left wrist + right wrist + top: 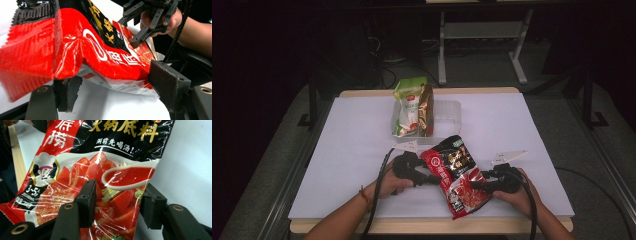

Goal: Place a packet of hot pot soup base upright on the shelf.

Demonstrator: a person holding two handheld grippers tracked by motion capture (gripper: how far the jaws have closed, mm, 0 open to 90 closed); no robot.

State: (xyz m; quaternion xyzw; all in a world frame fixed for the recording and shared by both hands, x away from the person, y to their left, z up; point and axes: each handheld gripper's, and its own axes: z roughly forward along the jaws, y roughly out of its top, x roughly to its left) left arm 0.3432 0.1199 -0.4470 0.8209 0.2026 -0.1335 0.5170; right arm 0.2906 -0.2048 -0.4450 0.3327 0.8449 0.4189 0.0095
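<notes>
1. Pouch [457, 175]: red-black soup-base pack, lying near the front edge of the surface [352, 150], between both grippers. Long axis runs diagonally, from its far-left top to its near-right bottom.
2. Left gripper [424, 178]: at the pouch's left edge. In the left gripper view the jaws stand apart, the pouch edge [105, 57] resting over them; pads not pressing.
3. Right gripper [479, 186]: at the pouch's lower right edge. In the right gripper view the jaws straddle the pouch [110, 182]; I can't tell whether the pads are pressing.
4. Key relation: the right gripper looks set to carry the pouch; the left is loose.
5. Bin [447, 112]: clear, beyond the pouch toward the far side, holding a green pack [408, 107] and a gold pack [426, 111] upright. Likely target: up and away.
</notes>
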